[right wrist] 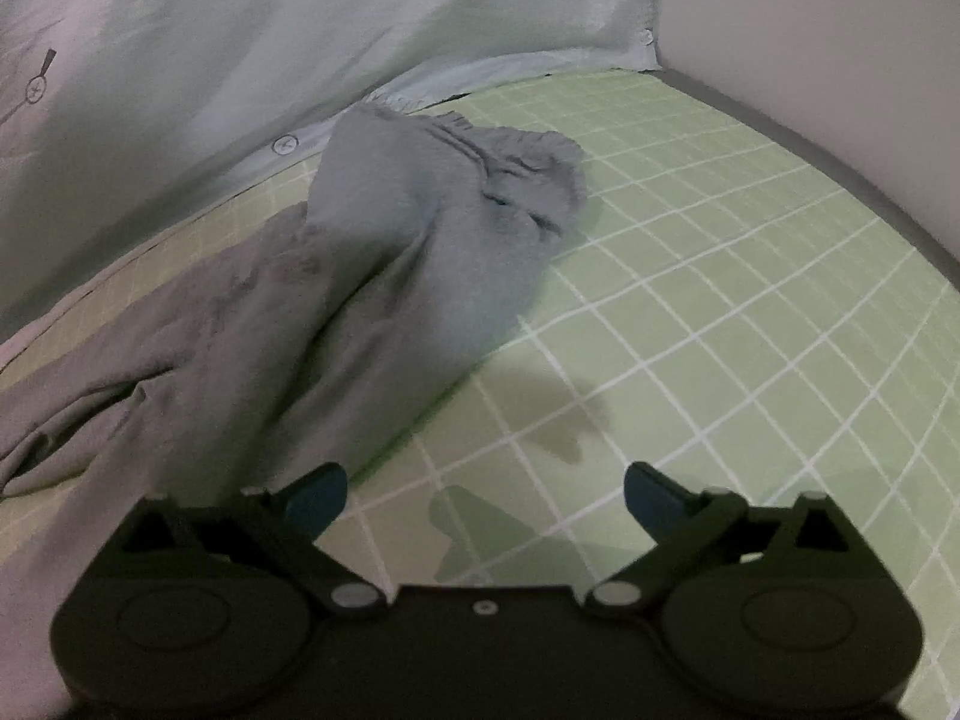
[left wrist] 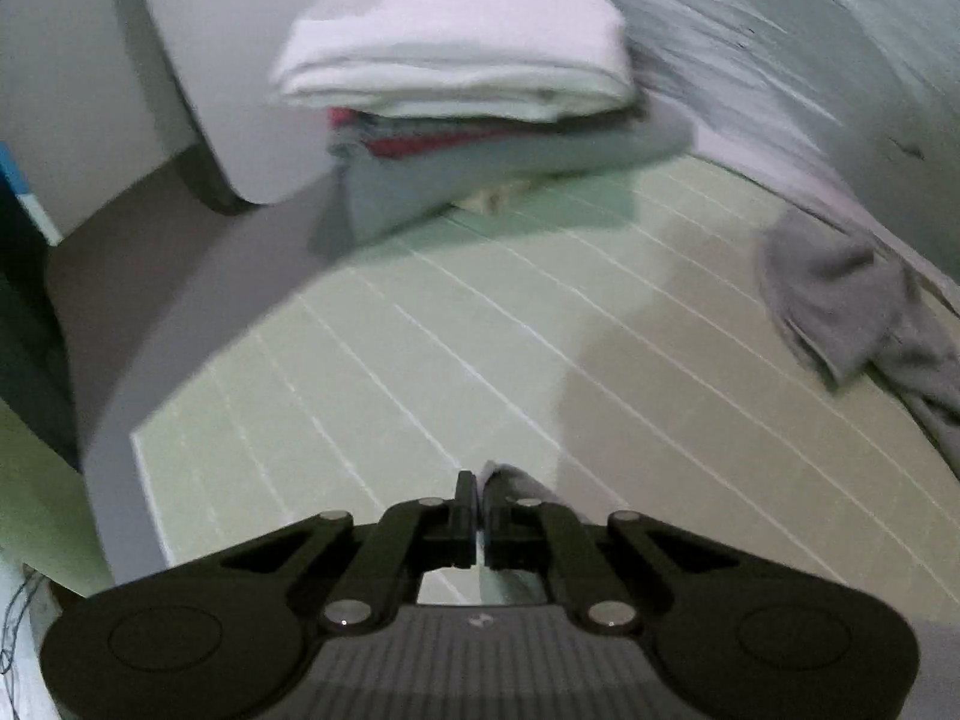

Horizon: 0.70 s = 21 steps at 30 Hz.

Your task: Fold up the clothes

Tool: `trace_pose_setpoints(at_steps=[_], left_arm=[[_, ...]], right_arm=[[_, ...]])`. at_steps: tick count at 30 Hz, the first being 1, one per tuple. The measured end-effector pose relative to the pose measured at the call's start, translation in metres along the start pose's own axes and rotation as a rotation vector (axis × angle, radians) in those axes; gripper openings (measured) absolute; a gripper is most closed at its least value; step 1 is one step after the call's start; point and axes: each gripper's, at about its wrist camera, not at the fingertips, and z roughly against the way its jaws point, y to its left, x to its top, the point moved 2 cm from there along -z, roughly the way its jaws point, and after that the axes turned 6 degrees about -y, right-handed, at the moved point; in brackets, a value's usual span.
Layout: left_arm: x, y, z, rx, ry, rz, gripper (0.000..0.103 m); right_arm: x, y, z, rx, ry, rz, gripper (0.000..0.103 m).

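The left gripper (left wrist: 479,489) has its fingers pressed together over the green checked sheet (left wrist: 420,360), a bit of pale cloth (left wrist: 510,474) just beside the tips; whether it is pinched is unclear. Beyond it stands a pile of folded clothes (left wrist: 456,78). The grey trousers (right wrist: 360,276) lie crumpled on the sheet, near the quilt (right wrist: 240,30). The right gripper (right wrist: 486,489) hovers beside them, fingers spread wide and empty.

Folded stack (left wrist: 468,90) beyond hand-held gripper (left wrist: 479,489)

Green grid-lined sheet (right wrist: 750,300) over the bed; pale patterned quilt (right wrist: 210,60) behind, plain wall (right wrist: 810,18), dim light
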Motion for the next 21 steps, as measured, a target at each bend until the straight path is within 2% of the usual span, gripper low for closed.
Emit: trace_pose_setpoints(at_steps=[5,7,9,13,15,19,20,21], left_arm=[[-0.016,-0.010,0.007,-0.074,0.023,-0.027,0.007],[-0.027,-0.016,0.007,-0.099,0.050,-0.029,0.012],[-0.037,-0.019,0.008,-0.127,0.079,-0.023,0.032],[-0.047,-0.018,0.018,-0.173,0.086,-0.025,0.049],[-0.051,-0.015,0.023,-0.186,0.077,-0.039,0.063],[-0.054,-0.010,0.018,-0.215,0.089,-0.058,0.065],[-0.055,-0.009,0.016,-0.222,0.093,-0.063,0.065],[-0.055,-0.008,0.014,-0.229,0.097,-0.067,0.065]], right_arm=[[-0.004,0.019,0.004,0.073,0.015,-0.037,0.100],[-0.009,0.031,0.007,0.117,0.026,-0.054,0.100],[-0.015,0.045,0.010,0.161,0.049,-0.065,0.099],[-0.031,0.076,0.016,0.256,0.092,-0.049,0.095],[-0.039,0.091,0.017,0.289,0.110,-0.025,0.093],[-0.054,0.114,0.015,0.361,0.170,-0.044,0.083],[-0.057,0.118,0.013,0.383,0.187,-0.060,0.076],[-0.061,0.122,0.013,0.399,0.200,-0.072,0.063]])
